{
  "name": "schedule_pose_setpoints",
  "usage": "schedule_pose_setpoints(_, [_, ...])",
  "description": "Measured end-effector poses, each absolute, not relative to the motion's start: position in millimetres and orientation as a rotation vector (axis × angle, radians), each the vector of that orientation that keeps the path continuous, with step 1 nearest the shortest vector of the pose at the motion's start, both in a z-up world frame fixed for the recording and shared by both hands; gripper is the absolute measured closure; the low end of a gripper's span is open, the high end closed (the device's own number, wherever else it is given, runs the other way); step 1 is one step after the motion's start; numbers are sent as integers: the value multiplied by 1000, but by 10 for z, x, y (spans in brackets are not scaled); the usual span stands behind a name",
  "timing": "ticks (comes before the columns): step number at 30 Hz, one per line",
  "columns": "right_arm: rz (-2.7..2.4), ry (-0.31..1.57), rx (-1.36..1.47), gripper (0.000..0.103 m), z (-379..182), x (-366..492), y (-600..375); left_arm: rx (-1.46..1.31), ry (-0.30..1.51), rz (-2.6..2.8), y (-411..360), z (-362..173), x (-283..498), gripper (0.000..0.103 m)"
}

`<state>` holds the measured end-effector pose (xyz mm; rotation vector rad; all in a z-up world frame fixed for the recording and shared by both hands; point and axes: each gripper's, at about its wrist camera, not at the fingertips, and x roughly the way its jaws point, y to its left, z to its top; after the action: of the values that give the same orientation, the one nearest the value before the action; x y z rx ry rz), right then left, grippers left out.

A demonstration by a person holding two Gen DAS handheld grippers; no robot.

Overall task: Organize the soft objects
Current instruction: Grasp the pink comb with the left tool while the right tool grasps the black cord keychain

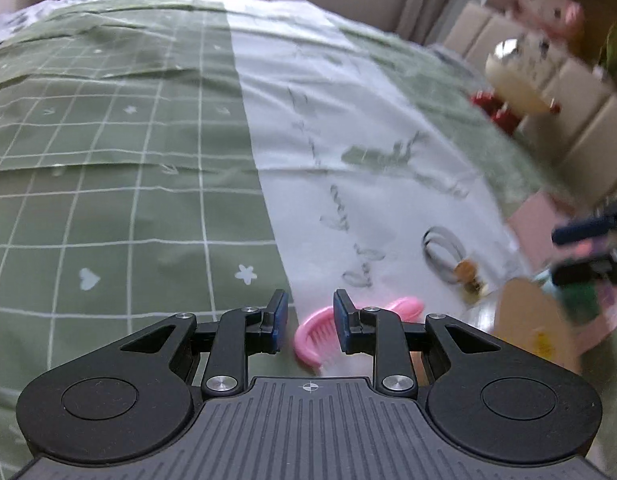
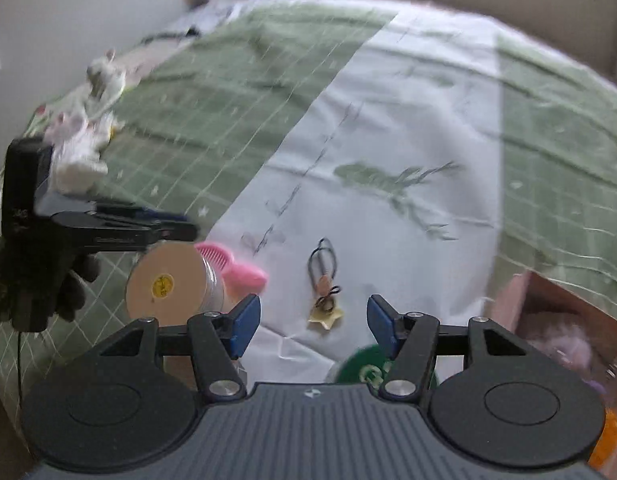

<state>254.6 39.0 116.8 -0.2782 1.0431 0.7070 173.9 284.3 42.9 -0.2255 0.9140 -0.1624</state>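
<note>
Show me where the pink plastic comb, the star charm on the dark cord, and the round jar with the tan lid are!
pink plastic comb (image 1: 308, 338), left wrist view, on its curved spine
star charm on dark cord (image 2: 326, 319), right wrist view, on the yellow star
round jar with tan lid (image 2: 166, 282), right wrist view, on the lid's flat face

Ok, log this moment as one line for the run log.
left gripper: open, empty, above pink comb | right gripper: open, empty, near star charm cord | plush toys: untouched on bed
</note>
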Motion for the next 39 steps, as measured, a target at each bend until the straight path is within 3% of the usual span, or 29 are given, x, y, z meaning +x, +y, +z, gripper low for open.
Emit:
schedule_pose_setpoints(8, [523,1155,-368,52,601,2911,833,-156,931,-192,2901,356,1595,78])
schedule_pose_setpoints(14, [541,1211,-314,78,416,3020,864,-58,922,-182,3006,395,1326,78])
schedule_pose_setpoints(15, [553,1212,-303,88,424,3016,863,-54,925,-178,3023,402,1300,78])
schedule_pose_setpoints(19, [584,1170,-279,94,574,2963,844,-48,933,-199,3040,435,1247,79])
schedule_pose_setpoints(25, [637,1131,-264,94,811,2854,736,86,798,-314,2846,615,1178,79])
schedule_pose_setpoints(32, [693,1170,-222,92,794,2816,626,516,871,-387,2388,442,1268,74])
schedule_pose_setpoints(36, [686,1166,-195,72,805,2830,572,486,902,-349,2375,408,1314,77])
schedule_pose_setpoints(39, [670,1172,-191,70,784,2851,549,479,907,-368,2394,411,1311,76])
